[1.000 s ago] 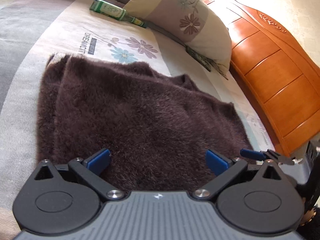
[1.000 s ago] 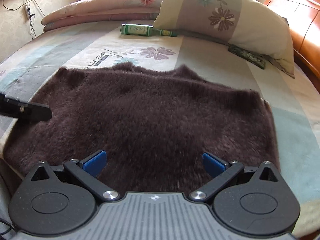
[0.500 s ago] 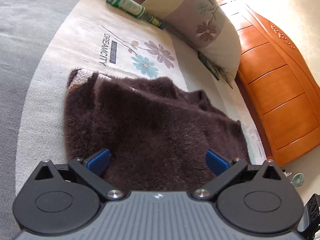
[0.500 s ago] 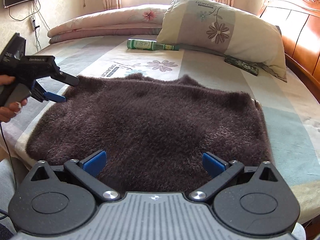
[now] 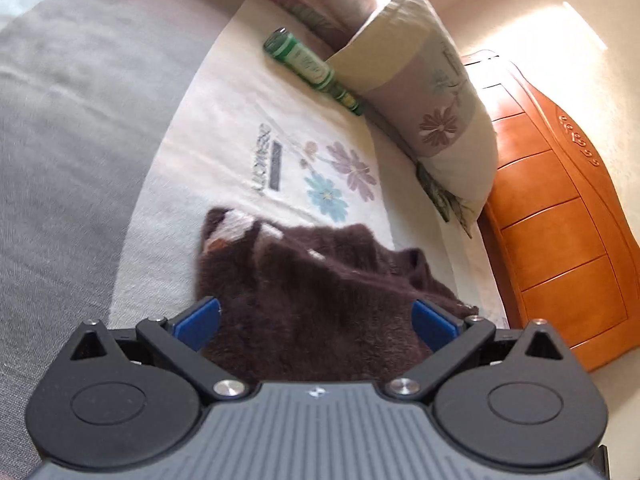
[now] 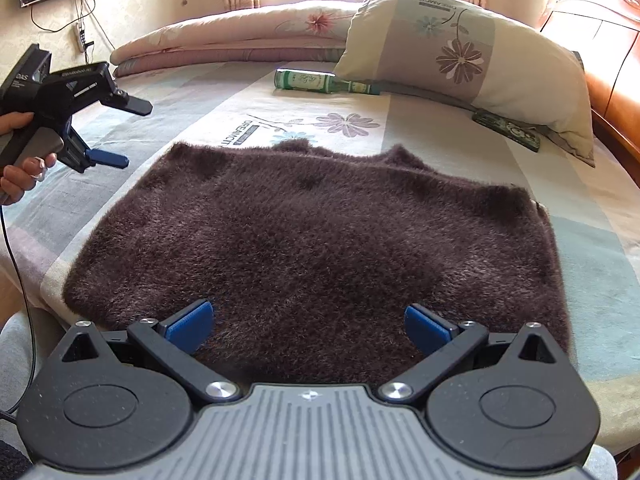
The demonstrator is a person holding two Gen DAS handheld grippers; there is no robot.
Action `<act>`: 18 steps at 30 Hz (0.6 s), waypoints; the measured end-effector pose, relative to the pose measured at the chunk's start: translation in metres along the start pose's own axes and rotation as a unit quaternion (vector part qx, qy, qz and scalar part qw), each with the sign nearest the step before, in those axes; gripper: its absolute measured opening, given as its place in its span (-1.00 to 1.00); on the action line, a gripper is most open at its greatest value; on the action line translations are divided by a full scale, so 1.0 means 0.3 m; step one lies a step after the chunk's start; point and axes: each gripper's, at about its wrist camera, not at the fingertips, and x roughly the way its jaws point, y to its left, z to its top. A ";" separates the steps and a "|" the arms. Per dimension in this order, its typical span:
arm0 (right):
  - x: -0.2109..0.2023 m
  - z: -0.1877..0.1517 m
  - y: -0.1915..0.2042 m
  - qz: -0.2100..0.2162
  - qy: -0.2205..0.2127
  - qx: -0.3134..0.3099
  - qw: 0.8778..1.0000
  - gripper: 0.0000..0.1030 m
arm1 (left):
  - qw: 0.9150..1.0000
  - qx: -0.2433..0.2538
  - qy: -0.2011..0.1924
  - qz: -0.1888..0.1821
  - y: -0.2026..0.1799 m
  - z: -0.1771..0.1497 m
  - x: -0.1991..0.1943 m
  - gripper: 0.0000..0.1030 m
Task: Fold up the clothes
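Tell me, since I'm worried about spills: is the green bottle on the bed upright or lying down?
Lying down. The green bottle rests on its side on the bedspread, neck toward the pillow.

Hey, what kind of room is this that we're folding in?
Most likely a bedroom: a bed with a floral pillow, a folded quilt and a wooden headboard.

Fuzzy knit, matt plastic, glossy wood

Ahead of the matt black plastic right gripper (image 6: 308,326) lies a shaggy brown sweater (image 6: 320,240); beyond it, a glossy green bottle (image 6: 316,81) and a varnished wooden headboard (image 5: 560,216).
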 end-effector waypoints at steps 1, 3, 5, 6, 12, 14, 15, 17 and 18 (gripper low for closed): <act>0.005 0.004 0.002 0.001 0.001 -0.001 1.000 1.00 | 1.000 -0.007 0.002 0.004 0.016 -0.008 0.009 0.96; 0.016 0.012 0.006 0.005 0.003 -0.001 1.000 1.00 | 1.000 -0.012 0.008 0.005 0.036 -0.016 0.028 0.96; 0.029 0.021 0.012 0.012 0.004 -0.002 1.000 1.00 | 1.000 -0.013 0.020 -0.001 0.052 -0.020 0.051 0.96; 0.037 0.026 0.015 0.015 0.005 -0.002 1.000 1.00 | 1.000 -0.014 0.023 -0.004 0.059 -0.018 0.061 0.96; 0.087 0.032 0.030 0.013 0.006 -0.014 1.000 1.00 | 0.998 -0.024 0.041 -0.028 0.093 0.004 0.118 0.96; 0.103 0.030 0.028 0.015 0.008 -0.015 1.000 1.00 | 0.998 -0.027 0.047 -0.035 0.104 0.012 0.138 0.96; 0.111 0.031 0.026 0.016 0.009 -0.013 1.000 1.00 | 0.998 -0.027 0.047 -0.039 0.106 0.019 0.145 0.96; 0.123 0.031 0.025 0.021 0.011 -0.009 1.000 1.00 | 0.998 -0.024 0.046 -0.045 0.104 0.040 0.160 0.96; 0.127 0.030 0.024 0.019 0.009 -0.007 1.000 1.00 | 0.998 -0.023 0.046 -0.046 0.103 0.052 0.169 0.96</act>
